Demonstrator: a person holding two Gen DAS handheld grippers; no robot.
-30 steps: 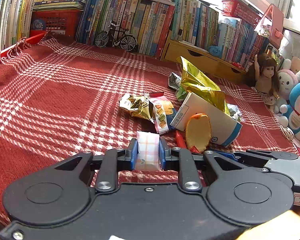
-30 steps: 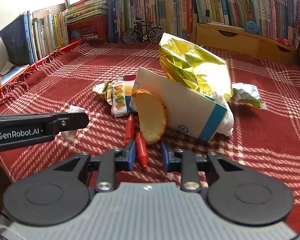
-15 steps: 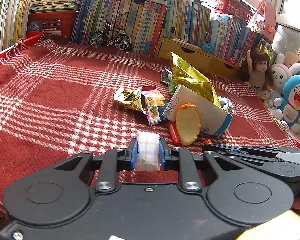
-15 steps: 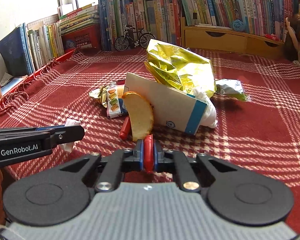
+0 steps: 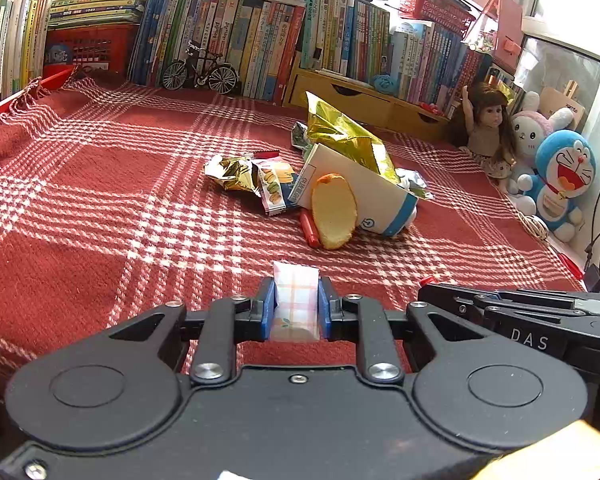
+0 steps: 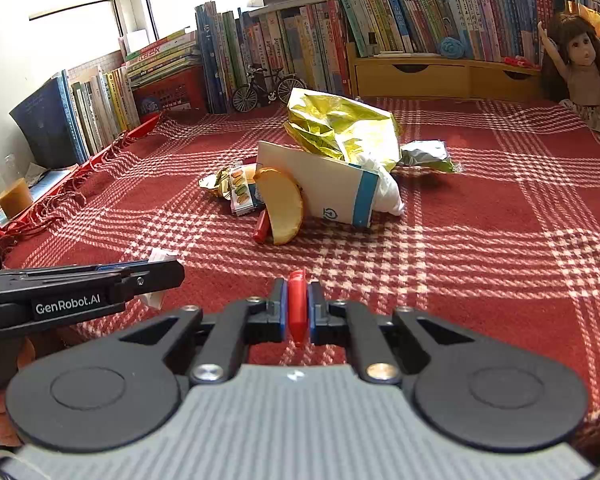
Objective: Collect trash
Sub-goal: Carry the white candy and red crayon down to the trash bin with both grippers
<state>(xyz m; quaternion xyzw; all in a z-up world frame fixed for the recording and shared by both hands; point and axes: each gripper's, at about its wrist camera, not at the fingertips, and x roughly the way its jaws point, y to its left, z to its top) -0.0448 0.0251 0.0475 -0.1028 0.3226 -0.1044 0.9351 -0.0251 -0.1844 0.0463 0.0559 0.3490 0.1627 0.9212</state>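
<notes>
Your left gripper (image 5: 296, 304) is clamped on a small pale checked wrapper (image 5: 295, 300), which stands upright between the blue pads. Your right gripper (image 6: 298, 307) has just closed its jaws and now pinches a red wrapper (image 6: 298, 308) end-on.

From the left wrist view, the remaining trash pile sits at about 1 o'clock, well apart from the fingertips: a white-and-blue carton (image 5: 364, 196) lying on its side with a gold foil bag (image 5: 344, 136) sticking out of it, an orange peel (image 5: 334, 210) leaning against it, a second red wrapper (image 5: 309, 229) touching the peel, and a macaron-print packet (image 5: 274, 190) beside a crumpled gold wrapper (image 5: 230, 170) at 12 o'clock. A silver-green wrapper (image 6: 426, 154) lies just behind the carton.

You have open cloth between both grippers and the pile, and a broad bare stretch from 9 to 11 o'clock. The red plaid blanket (image 5: 100, 200) ends in a fringed edge at 10 o'clock. At 12 o'clock a row of books (image 5: 236, 40) and a model bicycle (image 5: 200, 72) close off the far side; a wooden drawer shelf (image 5: 360, 100) sits at 1 o'clock. At 2 to 3 o'clock a doll (image 5: 486, 128) and plush toys (image 5: 556, 180) line the window edge. In the right wrist view a glass of orange drink (image 6: 12, 196) stands at 9 o'clock, off the blanket.
</notes>
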